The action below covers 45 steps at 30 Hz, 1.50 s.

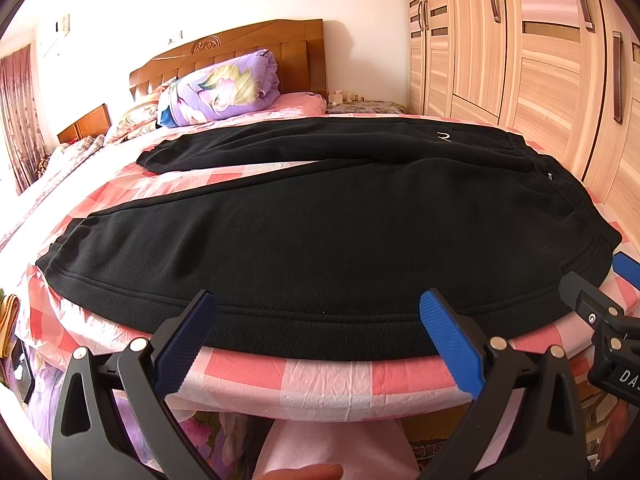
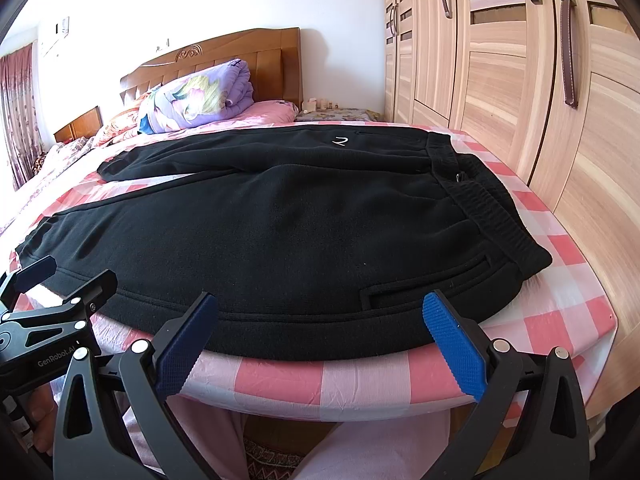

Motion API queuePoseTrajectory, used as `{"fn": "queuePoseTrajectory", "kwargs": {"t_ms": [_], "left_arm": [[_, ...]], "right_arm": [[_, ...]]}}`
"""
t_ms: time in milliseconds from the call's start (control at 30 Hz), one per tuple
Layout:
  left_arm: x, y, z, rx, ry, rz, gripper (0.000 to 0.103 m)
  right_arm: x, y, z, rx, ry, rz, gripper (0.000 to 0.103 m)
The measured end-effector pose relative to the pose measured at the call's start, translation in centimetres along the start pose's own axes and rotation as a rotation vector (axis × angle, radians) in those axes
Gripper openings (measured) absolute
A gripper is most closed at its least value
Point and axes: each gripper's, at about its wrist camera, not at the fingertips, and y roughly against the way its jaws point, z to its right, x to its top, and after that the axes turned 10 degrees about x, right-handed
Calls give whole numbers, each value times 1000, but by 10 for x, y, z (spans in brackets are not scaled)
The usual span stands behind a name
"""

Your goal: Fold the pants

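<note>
Black fleece pants point(image 1: 320, 232) lie spread flat on the pink checked bed sheet point(image 1: 320, 376), legs apart, cuffs to the left, elastic waistband at the right point(image 2: 492, 216). They also show in the right wrist view point(image 2: 304, 232), with a small white logo on the far leg. My left gripper point(image 1: 320, 324) is open and empty at the near hem edge of the closer leg. My right gripper point(image 2: 320, 324) is open and empty at the near edge close to the hip pocket. Each gripper shows in the other's view: the right one point(image 1: 600, 292), the left one point(image 2: 60, 276).
A folded purple floral quilt point(image 1: 224, 88) lies by the wooden headboard point(image 1: 256, 48). A wooden wardrobe point(image 2: 520, 80) stands close along the bed's right side. A small nightstand with bottles point(image 2: 332, 110) is at the far corner. The person's pink-clad legs point(image 2: 360, 448) are below the bed edge.
</note>
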Motion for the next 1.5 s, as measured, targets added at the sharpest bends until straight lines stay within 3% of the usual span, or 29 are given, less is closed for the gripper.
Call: {"fn": "queuePoseTrajectory", "kwargs": {"t_ms": [300, 400, 467, 533, 633, 767, 867, 933, 1000, 1067, 1133, 1267, 1400, 1500], "left_arm": [[-1, -1, 0, -6, 2, -3, 102], [2, -1, 0, 37, -18, -13, 102], [7, 1, -5, 71, -22, 7, 102], [17, -1, -13, 107, -28, 17, 102], [44, -18, -21, 58, -86, -13, 102], [106, -71, -26, -89, -174, -131, 102], [160, -118, -34, -172, -90, -142, 101], [194, -155, -33, -222, -40, -154, 101], [218, -190, -24, -241, -30, -236, 101], [241, -230, -16, -270, 16, -327, 101], [257, -274, -8, -311, 84, -446, 101], [272, -335, 5, -307, 178, -596, 101], [288, -366, 24, -313, 200, -621, 101], [294, -379, 33, -306, 220, -652, 101]], "right_arm": [[-1, -1, 6, 32, -20, 2, 99], [6, 5, 18, 34, -48, 34, 99], [17, 5, 29, 16, -53, 41, 99], [35, -1, 41, 71, -53, 31, 99], [84, -26, 68, 150, -50, -26, 99], [166, -69, 102, 242, -20, -19, 99], [215, -110, 118, 254, 45, 29, 99], [243, -153, 130, 264, 58, -21, 99], [264, -209, 136, 214, 123, -183, 99], [274, -251, 142, 207, 190, -283, 99], [280, -289, 150, 215, 191, -328, 99], [288, -344, 163, 270, 184, -392, 99], [286, -375, 159, 354, 263, -472, 99], [281, -377, 153, 442, 307, -491, 82]]}}
